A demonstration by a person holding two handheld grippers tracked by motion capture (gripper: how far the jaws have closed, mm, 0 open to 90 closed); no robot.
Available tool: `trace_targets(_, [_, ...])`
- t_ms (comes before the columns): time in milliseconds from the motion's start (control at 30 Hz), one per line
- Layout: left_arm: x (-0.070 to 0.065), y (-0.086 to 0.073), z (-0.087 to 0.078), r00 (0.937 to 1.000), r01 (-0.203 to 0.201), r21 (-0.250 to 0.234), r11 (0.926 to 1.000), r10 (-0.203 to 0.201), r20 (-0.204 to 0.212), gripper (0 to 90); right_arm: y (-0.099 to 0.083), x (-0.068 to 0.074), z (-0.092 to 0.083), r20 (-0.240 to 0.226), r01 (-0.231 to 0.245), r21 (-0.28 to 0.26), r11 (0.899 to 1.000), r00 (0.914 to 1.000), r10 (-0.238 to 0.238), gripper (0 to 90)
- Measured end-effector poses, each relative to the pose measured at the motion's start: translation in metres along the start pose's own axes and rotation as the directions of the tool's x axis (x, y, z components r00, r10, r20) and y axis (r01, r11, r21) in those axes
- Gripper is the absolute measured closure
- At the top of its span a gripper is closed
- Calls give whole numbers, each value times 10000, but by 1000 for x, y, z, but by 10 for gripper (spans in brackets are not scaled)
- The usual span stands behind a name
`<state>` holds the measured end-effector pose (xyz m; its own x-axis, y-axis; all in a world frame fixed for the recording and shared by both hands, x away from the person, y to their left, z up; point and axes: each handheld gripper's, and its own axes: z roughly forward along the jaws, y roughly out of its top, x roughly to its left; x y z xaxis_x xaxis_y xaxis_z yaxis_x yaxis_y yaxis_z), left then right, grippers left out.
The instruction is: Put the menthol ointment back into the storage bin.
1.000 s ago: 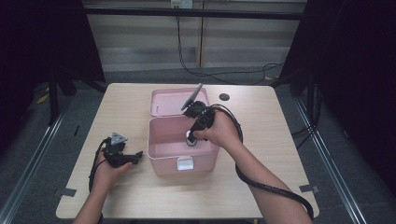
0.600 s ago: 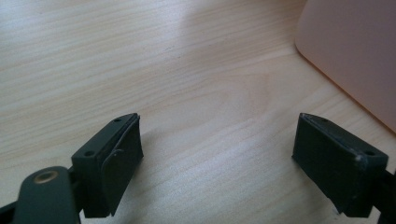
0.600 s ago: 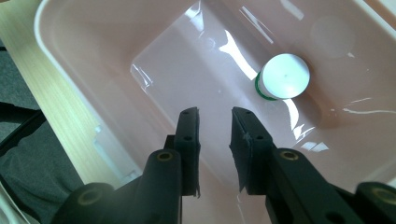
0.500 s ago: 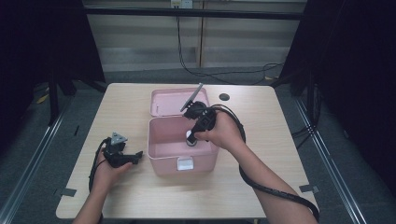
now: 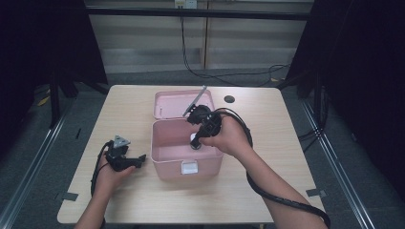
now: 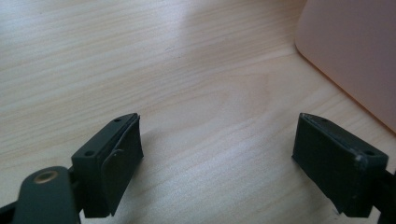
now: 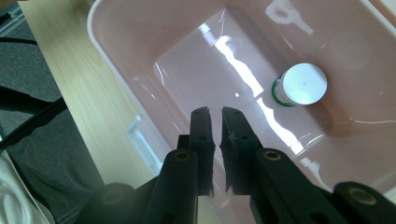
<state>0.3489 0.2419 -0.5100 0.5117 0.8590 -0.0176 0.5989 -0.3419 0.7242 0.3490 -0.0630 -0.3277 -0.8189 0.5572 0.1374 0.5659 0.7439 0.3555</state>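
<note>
Your right gripper (image 7: 215, 122) hangs over the open pink box (image 7: 116, 56), its jaws just closed nearly together with nothing between them. The white-capped bottle (image 7: 303, 84) stands upright on the box floor, apart from the jaws. Your left gripper (image 6: 217, 154) rests released on the counter (image 6: 140, 56), just beside the box.

Left tool (image 6: 217, 163) hovers with jaws wide apart over the wooden table (image 6: 140, 60), pink box (image 6: 355, 51) just beside
</note>
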Motion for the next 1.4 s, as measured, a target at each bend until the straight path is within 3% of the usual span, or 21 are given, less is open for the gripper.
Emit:
trace_targets(200, [0,0,0,10000,-5,-9,10000,5,-2,153,-2,6,-2,-107,138,72,9999,9998,-137,900])
trace_targets(800, [0,0,0,10000,-10,-13,10000,10,-1,153,-8,19,-1,-399,607,169,9980,9974,-600,900])
trace_targets(1400, [0,0,0,10000,-11,-13,10000,11,-2,153,-22,29,19,-1034,942,148,9954,9904,-922,900])
